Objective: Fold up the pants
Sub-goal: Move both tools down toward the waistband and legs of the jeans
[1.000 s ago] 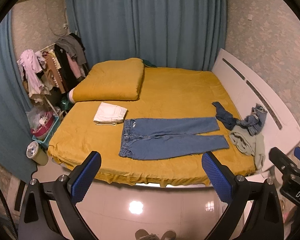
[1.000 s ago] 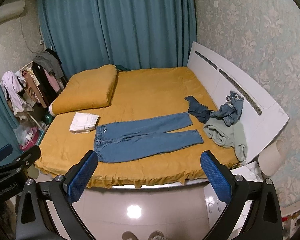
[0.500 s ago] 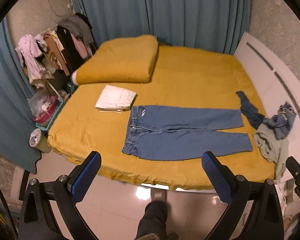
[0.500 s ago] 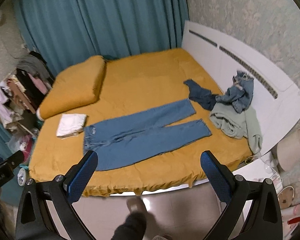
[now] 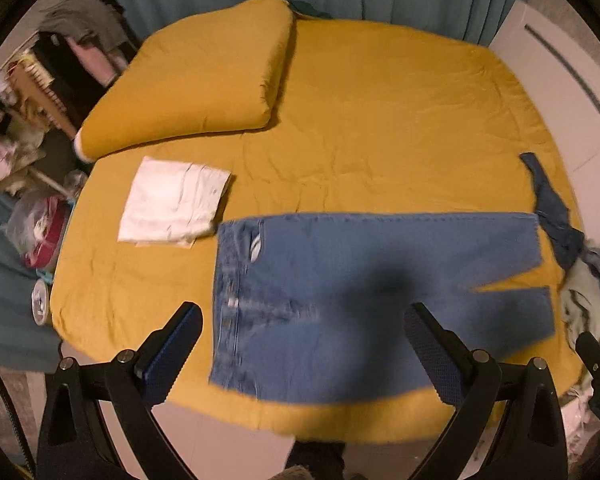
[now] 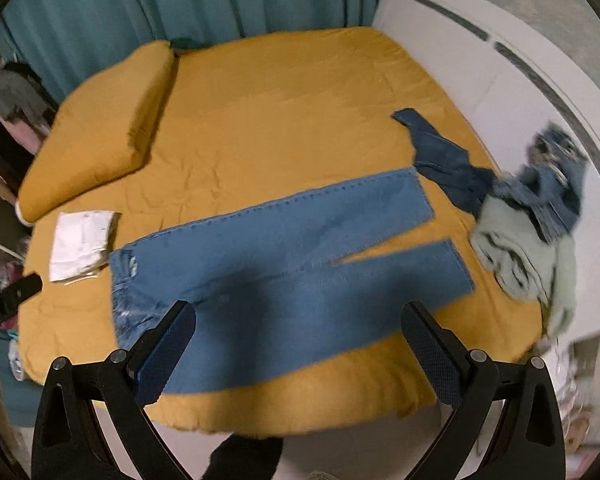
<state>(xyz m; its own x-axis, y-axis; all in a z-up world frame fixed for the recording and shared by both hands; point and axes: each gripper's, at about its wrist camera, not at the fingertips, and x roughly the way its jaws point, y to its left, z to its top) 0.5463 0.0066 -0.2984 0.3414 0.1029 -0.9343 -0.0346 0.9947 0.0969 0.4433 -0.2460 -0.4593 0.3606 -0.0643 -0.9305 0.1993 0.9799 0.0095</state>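
Nearest us, two grippers, both with jaws spread wide and holding nothing: left gripper and right gripper, each hanging above the near edge of the bed, apart from the cloth. Each shows two dark-blue textured pads.

One pair of light-blue jeans lies flat on the yellow sheet, near the front edge; waistband toward 9 o'clock, two legs running toward 3 o'clock, split apart at the hems. A dark shadow falls across the middle of them.

At 10 o'clock of the waistband, just beside it: one folded white garment.

At 3 o'clock, past the hems: one dark-blue denim piece, one pale-green garment, and one crumpled denim item lying on top of it.

Farther, at 11 o'clock: one yellow folded quilt. At 2 o'clock, one white headboard with dark slots.

Farthest: teal curtains; hung clothes at 10 o'clock.

Writing: white lettering on the neighbouring gripper body at the frame edges, too partial to read
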